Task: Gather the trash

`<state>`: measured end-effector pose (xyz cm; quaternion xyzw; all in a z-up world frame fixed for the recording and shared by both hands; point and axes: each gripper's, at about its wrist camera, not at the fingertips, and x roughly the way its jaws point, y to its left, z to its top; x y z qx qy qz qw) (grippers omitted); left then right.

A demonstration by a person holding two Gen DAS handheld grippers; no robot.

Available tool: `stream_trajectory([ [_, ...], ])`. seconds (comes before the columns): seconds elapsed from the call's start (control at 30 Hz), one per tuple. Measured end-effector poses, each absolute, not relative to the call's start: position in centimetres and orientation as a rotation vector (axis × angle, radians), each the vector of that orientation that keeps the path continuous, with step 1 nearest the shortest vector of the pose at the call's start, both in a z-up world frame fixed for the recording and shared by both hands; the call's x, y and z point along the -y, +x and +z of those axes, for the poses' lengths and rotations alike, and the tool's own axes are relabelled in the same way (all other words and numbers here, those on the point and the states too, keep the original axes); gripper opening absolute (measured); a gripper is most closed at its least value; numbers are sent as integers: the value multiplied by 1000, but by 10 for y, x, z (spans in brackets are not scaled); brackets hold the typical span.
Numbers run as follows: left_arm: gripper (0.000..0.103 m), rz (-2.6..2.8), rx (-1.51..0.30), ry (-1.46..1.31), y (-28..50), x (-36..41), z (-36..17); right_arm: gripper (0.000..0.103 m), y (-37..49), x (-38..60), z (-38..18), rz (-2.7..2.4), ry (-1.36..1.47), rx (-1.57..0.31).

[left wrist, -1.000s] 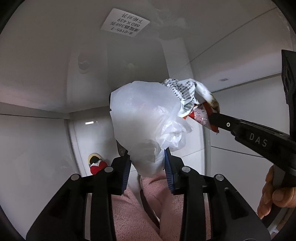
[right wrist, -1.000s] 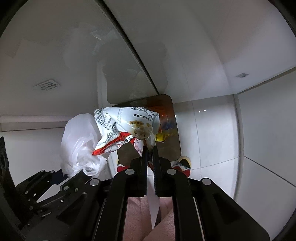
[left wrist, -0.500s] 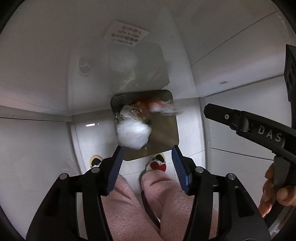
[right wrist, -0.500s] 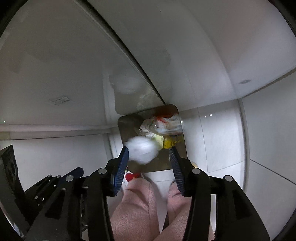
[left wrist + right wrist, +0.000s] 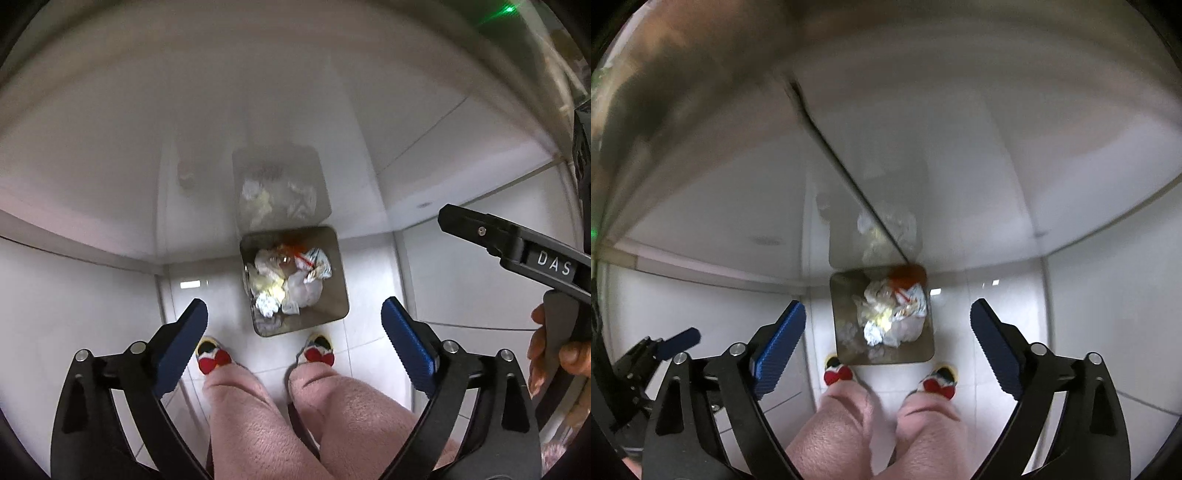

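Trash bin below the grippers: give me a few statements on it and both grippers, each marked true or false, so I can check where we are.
1. The trash bin holds crumpled wrappers and a plastic bag. True.
2. The left gripper grips a white bag. False: its jaws are opening and nothing is between them.
3. The right gripper pinches a printed wrapper. False: its jaws are opening and empty; the printed wrapper lies in the bin.
4. The bin stands on the floor just ahead of the person's slippers. True.
5. The bin has a closed lid. False: it is open at the top, its contents showing.
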<state>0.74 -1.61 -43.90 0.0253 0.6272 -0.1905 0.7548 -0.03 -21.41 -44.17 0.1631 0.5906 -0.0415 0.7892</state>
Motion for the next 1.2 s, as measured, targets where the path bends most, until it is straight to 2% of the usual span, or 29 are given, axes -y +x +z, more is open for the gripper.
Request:
stream_trajectory([
  [0.1,95,-416,-1294,67,6,11,-403,99,-6,218,-408,-83,323,-1223],
  [0.63,95,-355,-954,52,-26,-1,-214,100,-45,214,-230,-110,146,-941],
  [0.93,95,-294,-780,44,-54,-6,-138,100,-73,209,-160,-134,144,-805],
  [1.2,95,-276,-692,26,-73,-10,-100,100,-96,208,-111,-163,119,-660],
])
